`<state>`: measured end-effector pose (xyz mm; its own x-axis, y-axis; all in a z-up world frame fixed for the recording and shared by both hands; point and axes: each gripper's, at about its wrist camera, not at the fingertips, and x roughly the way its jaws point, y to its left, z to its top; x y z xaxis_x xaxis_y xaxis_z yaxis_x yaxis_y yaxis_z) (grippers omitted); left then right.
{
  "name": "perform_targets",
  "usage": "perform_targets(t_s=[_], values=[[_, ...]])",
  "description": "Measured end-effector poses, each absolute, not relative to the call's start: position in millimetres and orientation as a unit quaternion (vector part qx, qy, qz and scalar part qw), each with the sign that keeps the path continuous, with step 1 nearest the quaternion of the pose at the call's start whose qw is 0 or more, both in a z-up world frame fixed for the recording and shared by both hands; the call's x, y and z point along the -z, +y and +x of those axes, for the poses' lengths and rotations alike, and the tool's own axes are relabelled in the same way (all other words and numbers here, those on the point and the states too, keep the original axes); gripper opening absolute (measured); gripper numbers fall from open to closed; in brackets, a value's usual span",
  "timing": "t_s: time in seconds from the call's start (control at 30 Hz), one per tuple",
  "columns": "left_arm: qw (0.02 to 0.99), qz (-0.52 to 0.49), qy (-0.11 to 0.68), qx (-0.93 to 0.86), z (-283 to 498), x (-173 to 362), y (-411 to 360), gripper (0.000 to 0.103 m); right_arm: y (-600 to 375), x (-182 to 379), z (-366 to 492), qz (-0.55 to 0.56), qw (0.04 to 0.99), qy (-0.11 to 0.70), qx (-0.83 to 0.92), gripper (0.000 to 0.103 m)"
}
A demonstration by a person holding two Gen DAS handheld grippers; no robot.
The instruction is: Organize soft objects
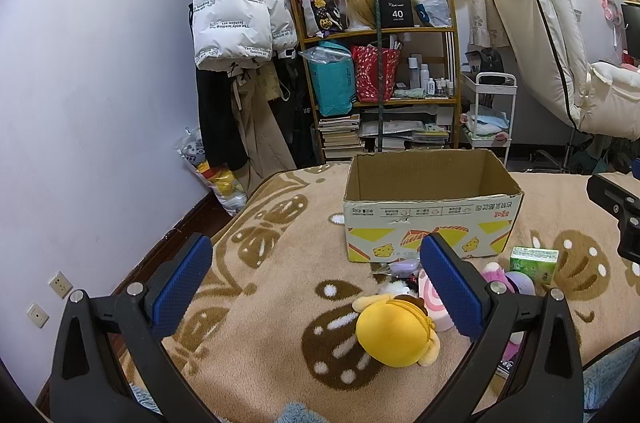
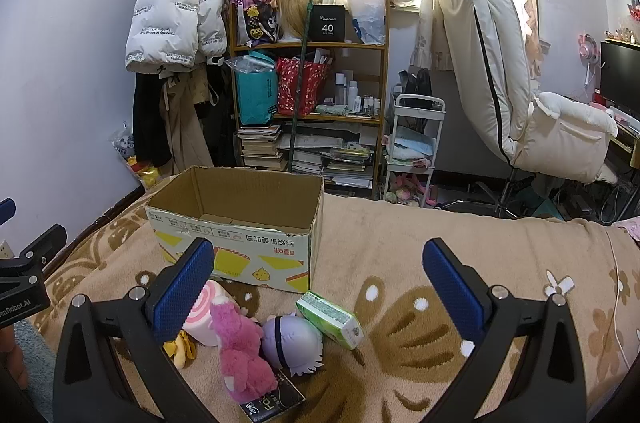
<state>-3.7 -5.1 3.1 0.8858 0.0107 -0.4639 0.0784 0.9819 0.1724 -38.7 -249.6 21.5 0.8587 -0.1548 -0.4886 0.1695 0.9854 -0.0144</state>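
An open cardboard box (image 1: pixel 432 219) (image 2: pixel 240 243) stands on a beige patterned blanket (image 1: pixel 272 287). In front of it lies a pile of soft things: a yellow plush (image 1: pixel 394 333), a pink swirl roll cushion (image 1: pixel 434 305) (image 2: pixel 202 315), a pink plush bear (image 2: pixel 240 351), a lilac-haired doll head (image 2: pixel 292 341) and a green tissue pack (image 1: pixel 534 263) (image 2: pixel 330 319). My left gripper (image 1: pixel 316 287) is open, hovering above the blanket just left of the yellow plush. My right gripper (image 2: pixel 318 291) is open above the pile, with nothing between its fingers.
A dark packet (image 2: pixel 272 403) lies under the pink bear. Beyond the bed stand a cluttered wooden shelf (image 1: pixel 380 71), hanging coats (image 1: pixel 240 3), a white trolley (image 2: pixel 412 143) and a cream recliner chair (image 2: pixel 520 103). The bed's left edge drops to the floor by the wall.
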Motion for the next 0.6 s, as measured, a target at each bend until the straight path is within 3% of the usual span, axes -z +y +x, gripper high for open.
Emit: perform_targets(t_s=[0.6], values=[[0.966,0.093,0.239,0.018,-3.5,-2.9,-4.7,0.102,-248.8,-20.6,-39.0,0.015,0.963,0.254,0.084,0.103]])
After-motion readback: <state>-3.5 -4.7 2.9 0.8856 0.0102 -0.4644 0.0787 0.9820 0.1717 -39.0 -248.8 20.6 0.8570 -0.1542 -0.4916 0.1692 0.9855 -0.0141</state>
